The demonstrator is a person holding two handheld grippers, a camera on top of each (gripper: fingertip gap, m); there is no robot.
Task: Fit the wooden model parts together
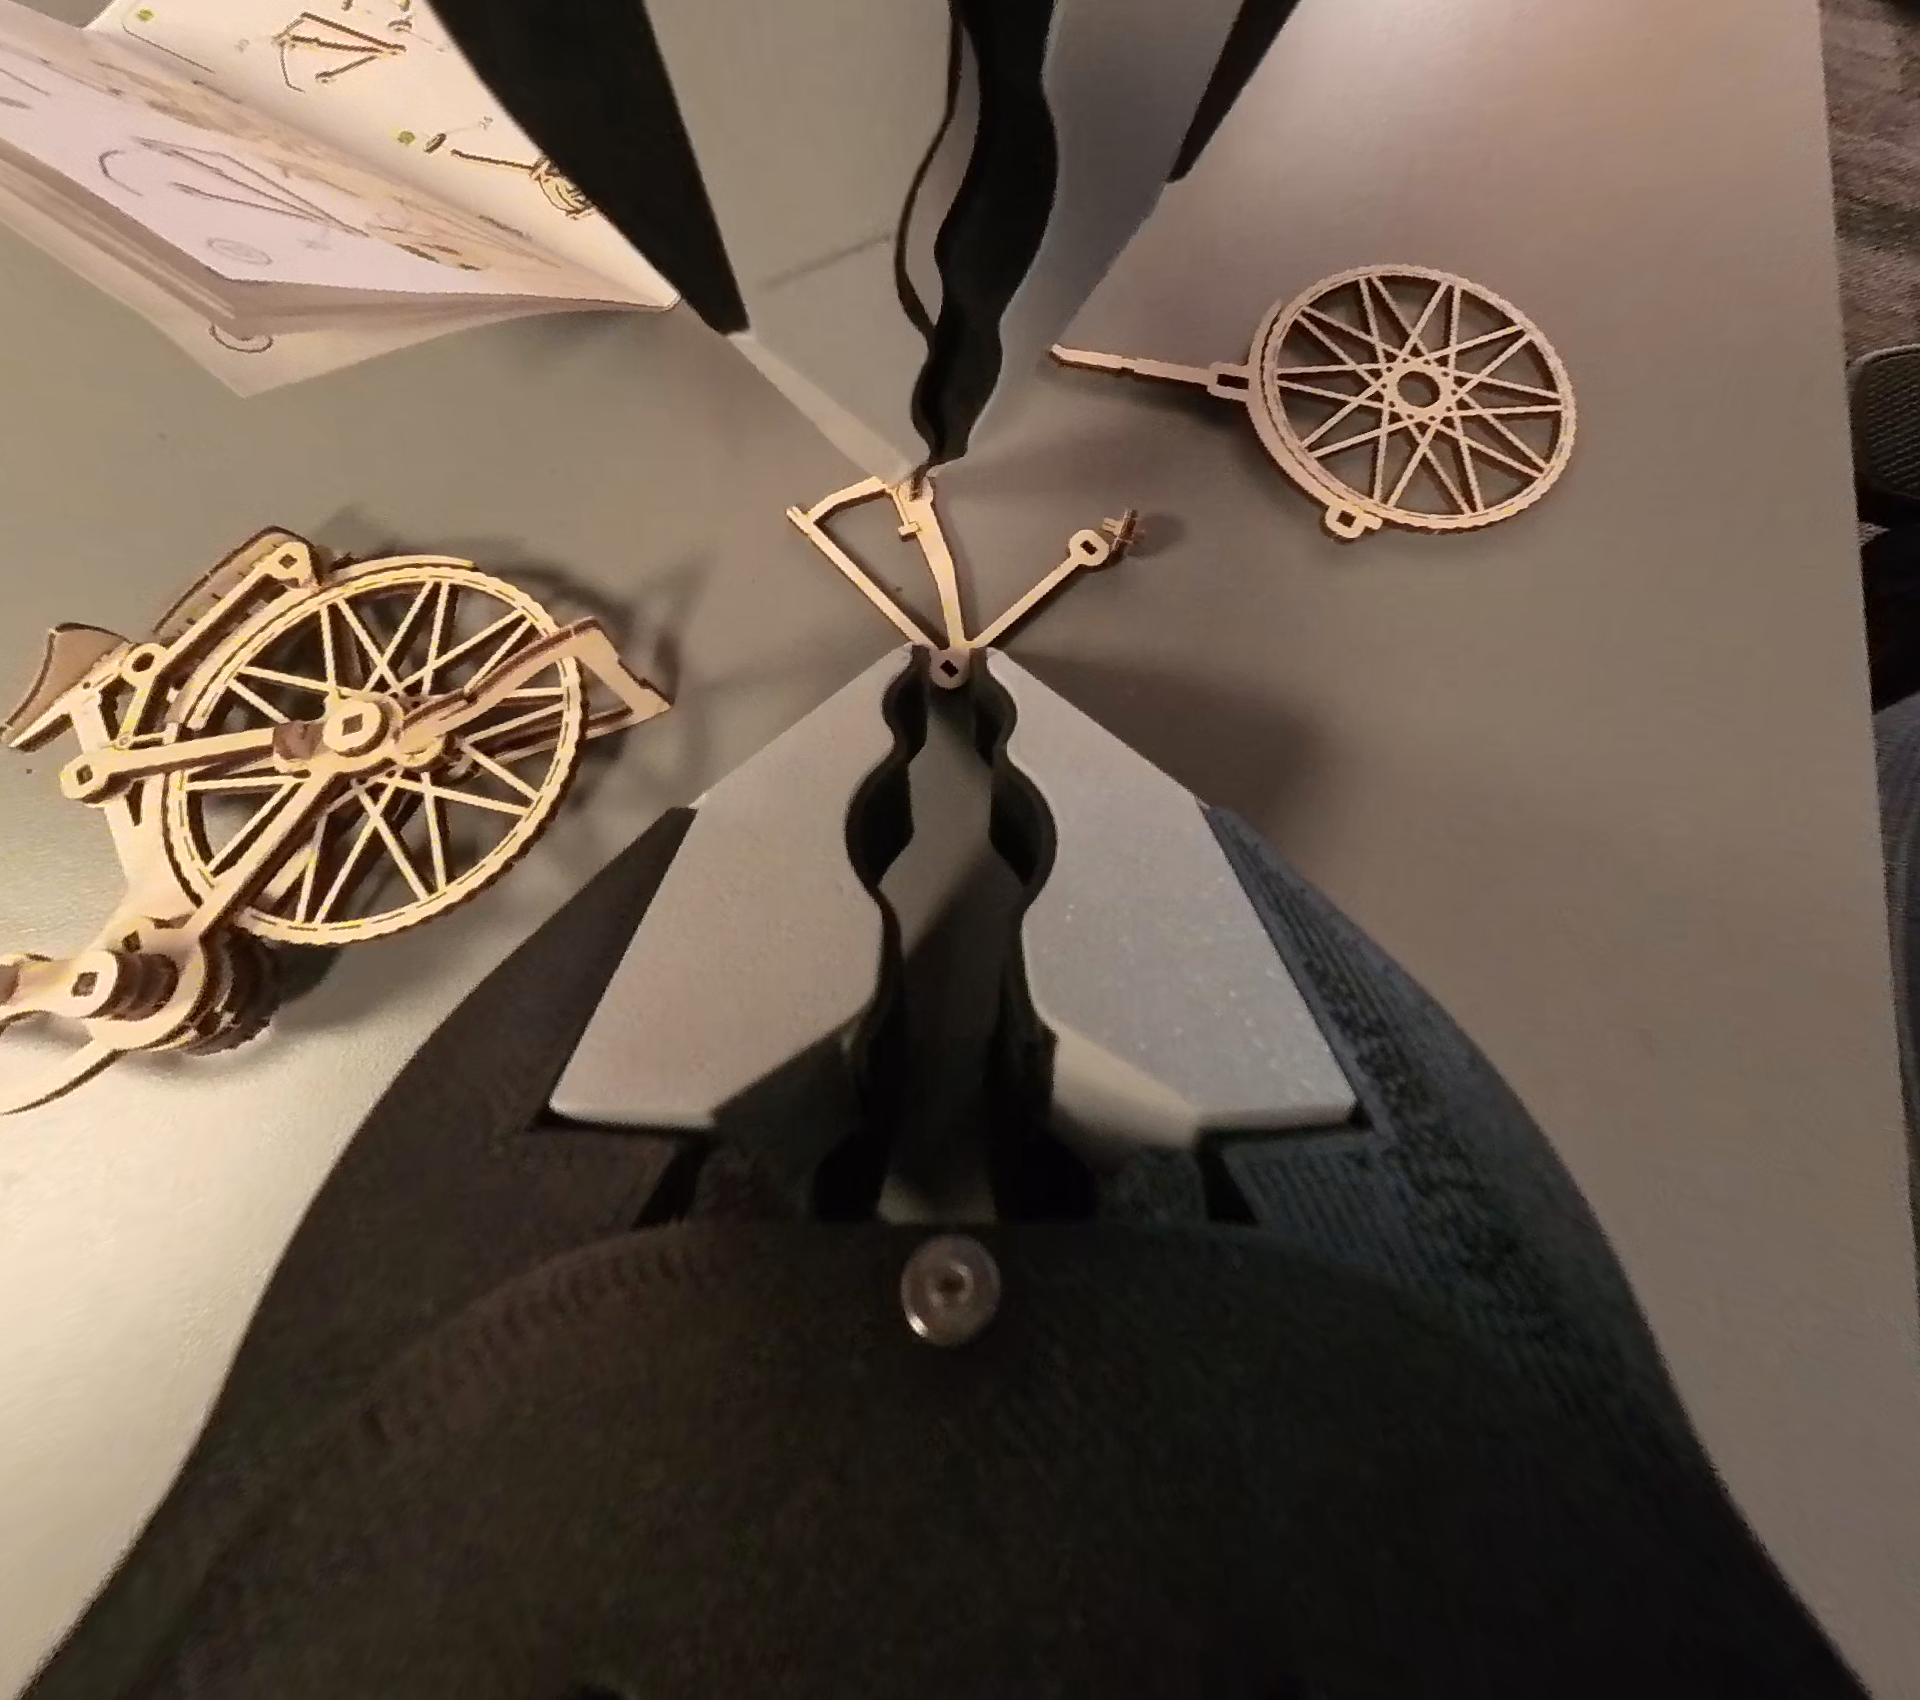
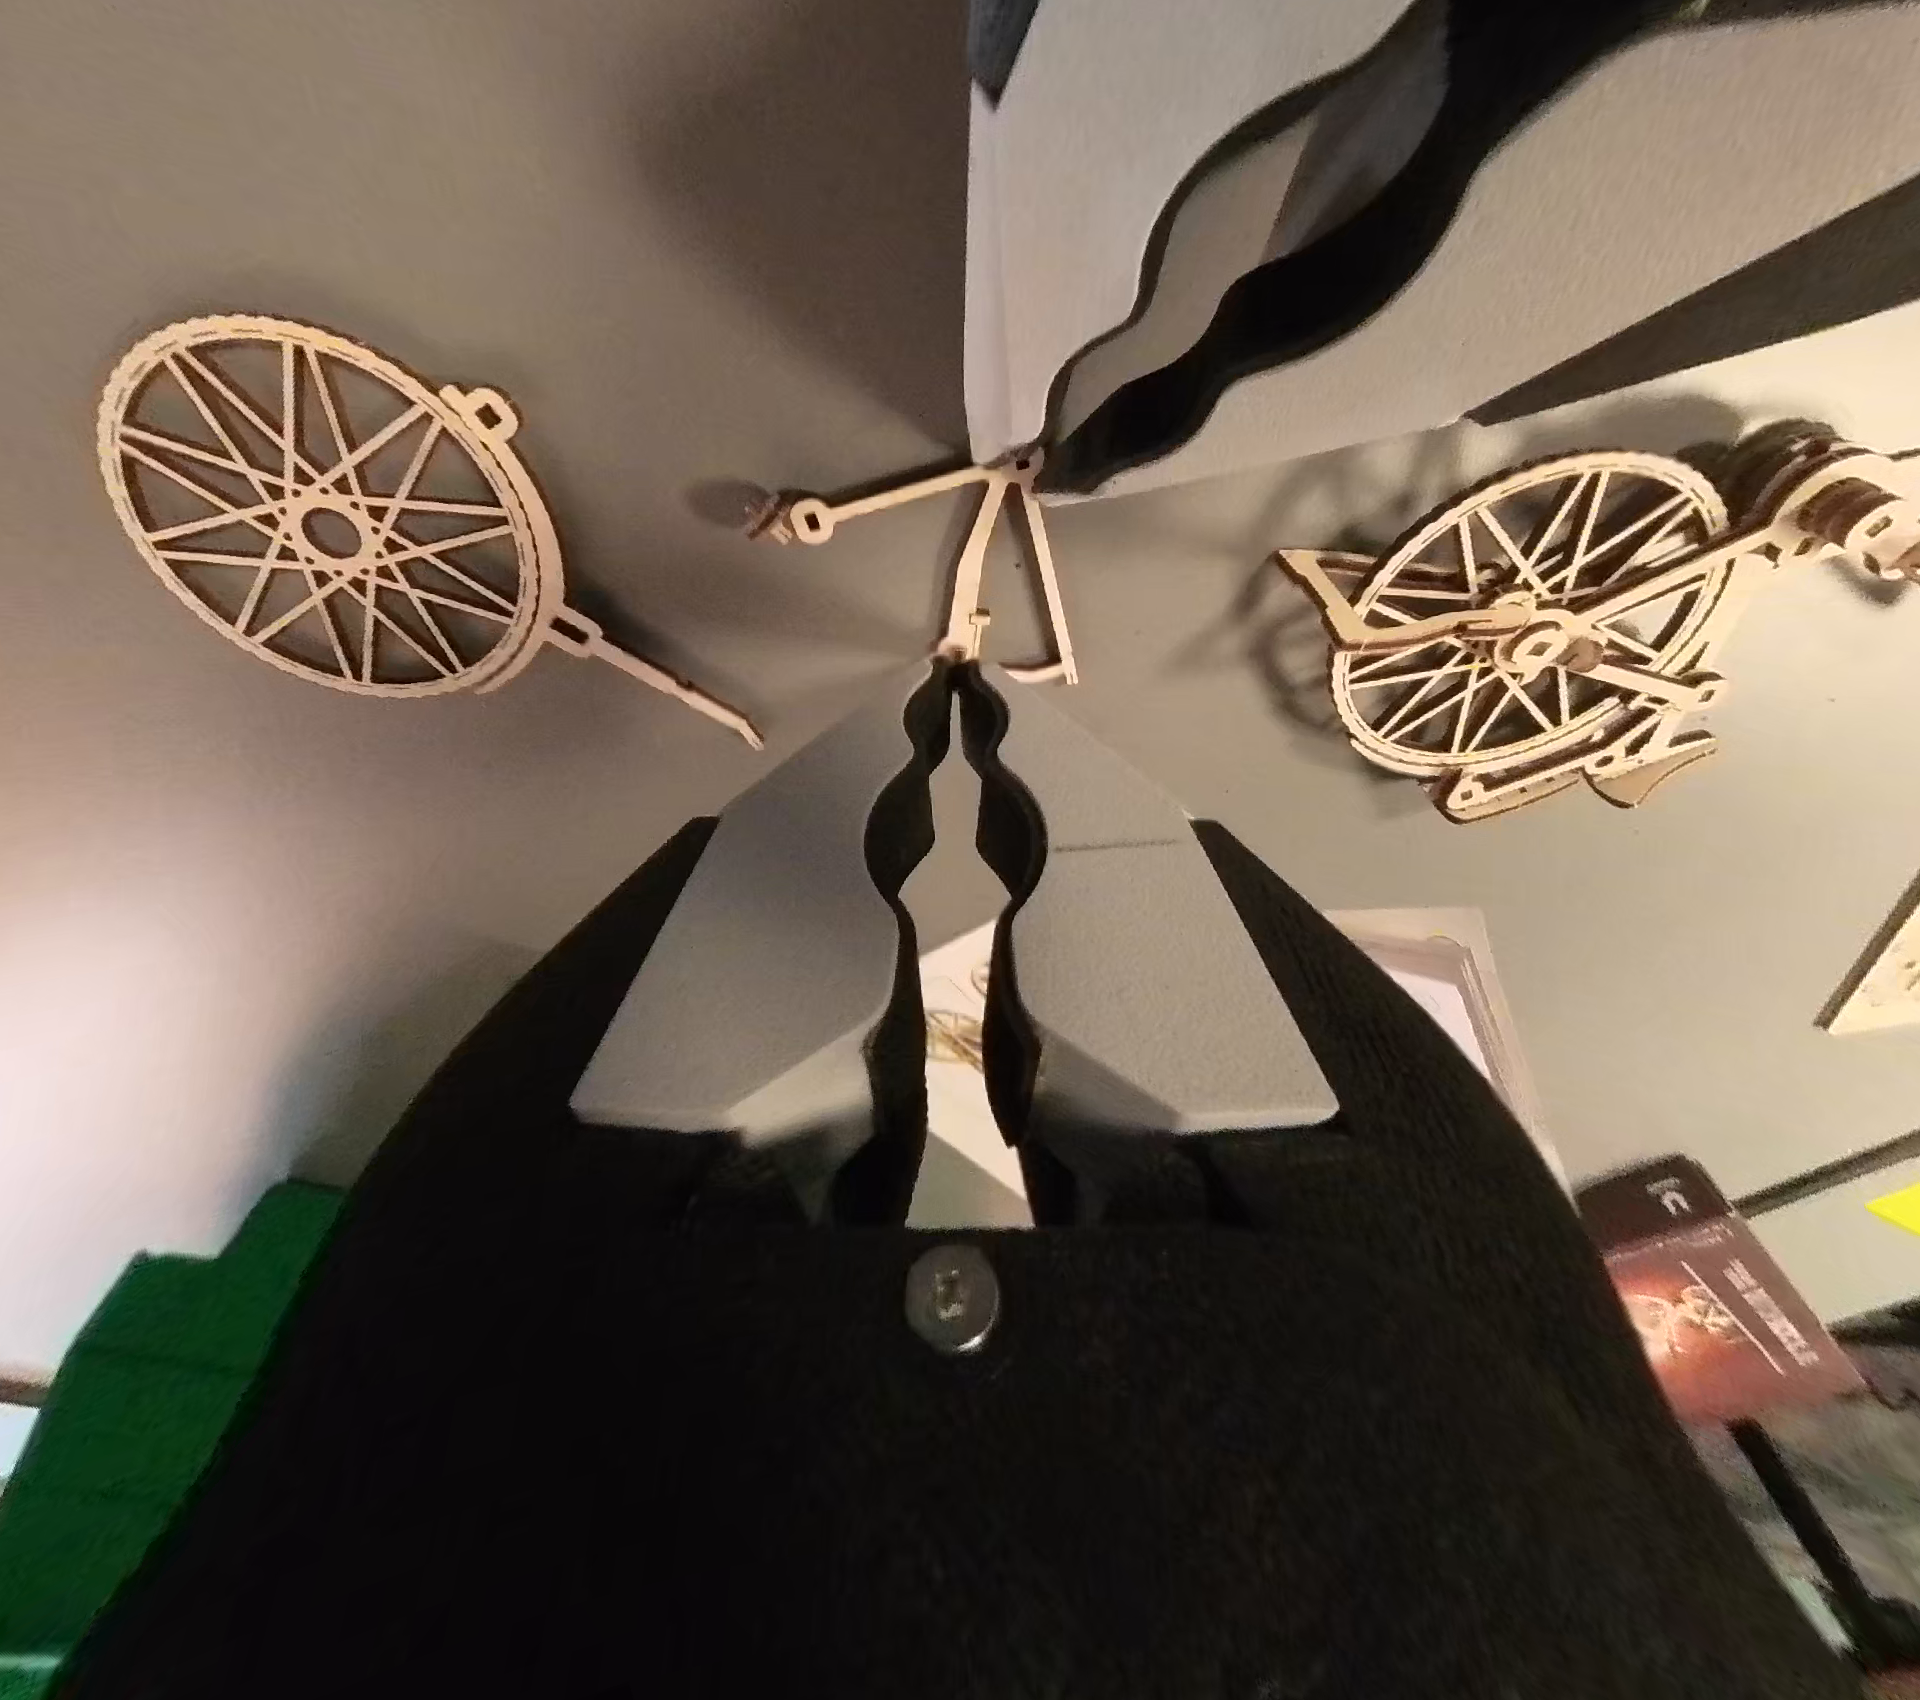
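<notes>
Left wrist view: the left gripper [image 1: 948,674], black ribbed plastic with wavy rubbery pads, is closed on the square-holed corner of a thin pale laser-cut wooden frame piece [image 1: 914,554], a flat triangle of slim struts with one long arm ending in a small cross-shaped tab. Opposite, the right gripper [image 1: 930,461] pinches the frame's top joint; in the right wrist view the right gripper [image 2: 951,661] shows its scalloped pads pressed together on that joint of the frame piece [image 2: 987,554].

The frame hangs above the middle of the smooth matte grey table [image 1: 1455,767]. Toward the table's right edge lies a flat wooden spoked wheel [image 1: 1413,398] with a star-lattice pattern and a thin stem. Near the left edge rests a thicker, layered, part-built wooden bicycle assembly [image 1: 322,725]. An open white paper instruction booklet [image 1: 312,164] sits toward the far left corner.
</notes>
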